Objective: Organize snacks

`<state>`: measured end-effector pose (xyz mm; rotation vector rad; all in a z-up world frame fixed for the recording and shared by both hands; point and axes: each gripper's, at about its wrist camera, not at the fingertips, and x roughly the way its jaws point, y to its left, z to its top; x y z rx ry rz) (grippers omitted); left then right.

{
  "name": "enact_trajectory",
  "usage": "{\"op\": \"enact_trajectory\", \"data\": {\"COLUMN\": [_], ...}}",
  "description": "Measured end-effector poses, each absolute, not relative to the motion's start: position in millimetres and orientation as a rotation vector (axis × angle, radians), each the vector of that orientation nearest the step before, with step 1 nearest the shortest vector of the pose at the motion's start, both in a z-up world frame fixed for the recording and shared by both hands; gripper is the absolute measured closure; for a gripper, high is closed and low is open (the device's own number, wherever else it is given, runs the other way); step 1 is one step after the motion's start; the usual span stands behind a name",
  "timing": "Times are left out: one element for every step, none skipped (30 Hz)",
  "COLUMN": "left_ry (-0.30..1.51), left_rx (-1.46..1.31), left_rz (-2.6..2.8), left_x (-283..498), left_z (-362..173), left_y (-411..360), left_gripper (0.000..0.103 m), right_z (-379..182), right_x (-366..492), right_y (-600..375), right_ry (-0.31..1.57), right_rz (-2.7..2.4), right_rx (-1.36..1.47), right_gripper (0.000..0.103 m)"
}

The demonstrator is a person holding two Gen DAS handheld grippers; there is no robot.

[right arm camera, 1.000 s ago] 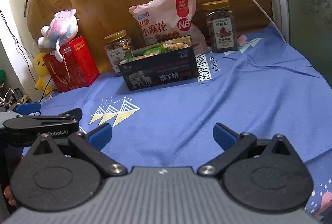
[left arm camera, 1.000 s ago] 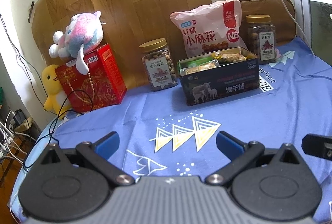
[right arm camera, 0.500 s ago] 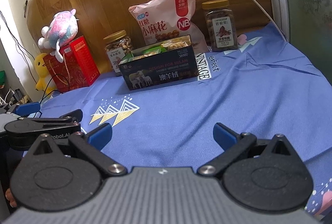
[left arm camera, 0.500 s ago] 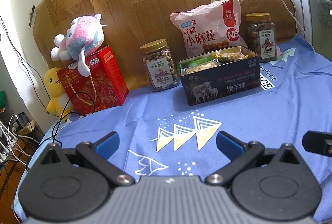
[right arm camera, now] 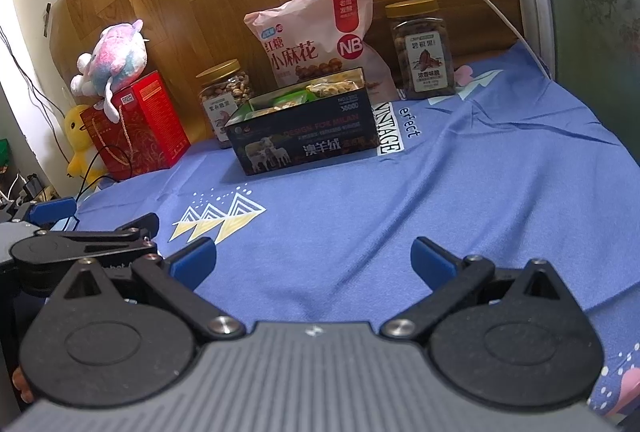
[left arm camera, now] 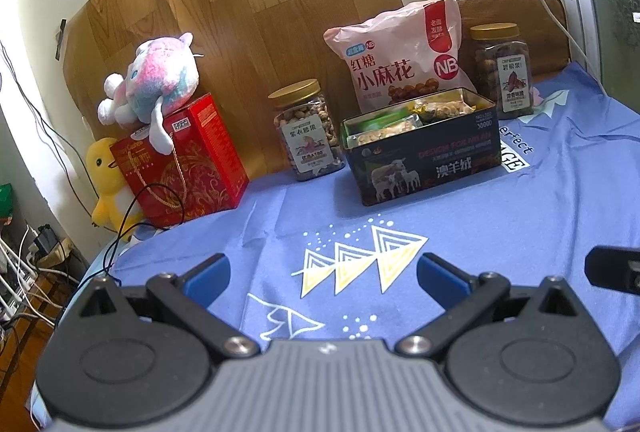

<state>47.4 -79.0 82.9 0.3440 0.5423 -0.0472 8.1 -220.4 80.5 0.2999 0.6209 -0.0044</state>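
Left gripper [left arm camera: 323,271]: blue-tipped jaws spread wide, empty, low over the blue cloth [left arm camera: 540,199].
Right gripper [right arm camera: 313,256]: jaws likewise wide apart, gripping nothing; the left tool shows at its 9 o'clock.
Cloth print: yellow triangles [left arm camera: 360,256] just ahead of the left fingers.
Tin box [left arm camera: 424,155]: dark, lidless, sheep picture on its front, snack packets [left arm camera: 384,127] inside; at 12 o'clock.
Jars: gold-lidded nut jar [left arm camera: 306,129] at the tin's 10 o'clock; pecan jar [left arm camera: 503,71] at 2 o'clock.
Pink snack bag [left arm camera: 400,59]: upright behind the tin.
Far left: red gift box [left arm camera: 180,159] with plush toy [left arm camera: 156,79] on top, yellow duck [left arm camera: 105,183] beside.
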Motion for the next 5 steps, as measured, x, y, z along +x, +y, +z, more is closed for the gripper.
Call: {"op": "enact_trajectory", "data": {"left_ry": [0.537,0.531,0.526,0.519,0.516], "left_rx": [0.341,0.339,0.341,0.348,0.352], "left_rz": [-0.052,-0.058,-0.060,-0.063,-0.067], "left_x": [46.9,46.0,44.9,43.9,43.1], "left_z": [83.4,84.0,84.4,84.6,84.9], "left_y": [-78.8,-78.8,-79.3,-80.0,-80.7], "left_gripper": [0.000,0.000,0.000,0.000,0.000], "right_z": [80.3,80.3,80.2,80.2,80.1], "right_x": [8.4,8.3,8.3,8.5,8.5], "right_y": [-221.7,-221.8,-222.4,-223.3,-223.3], "right_ry": [0.620,0.619,0.619,0.619,0.619], "right_rz": [-0.005,-0.005,-0.005,-0.006,-0.007], "right_rx": [0.301,0.301,0.301,0.302,0.302], "right_gripper": [0.000,0.000,0.000,0.000,0.000]}}
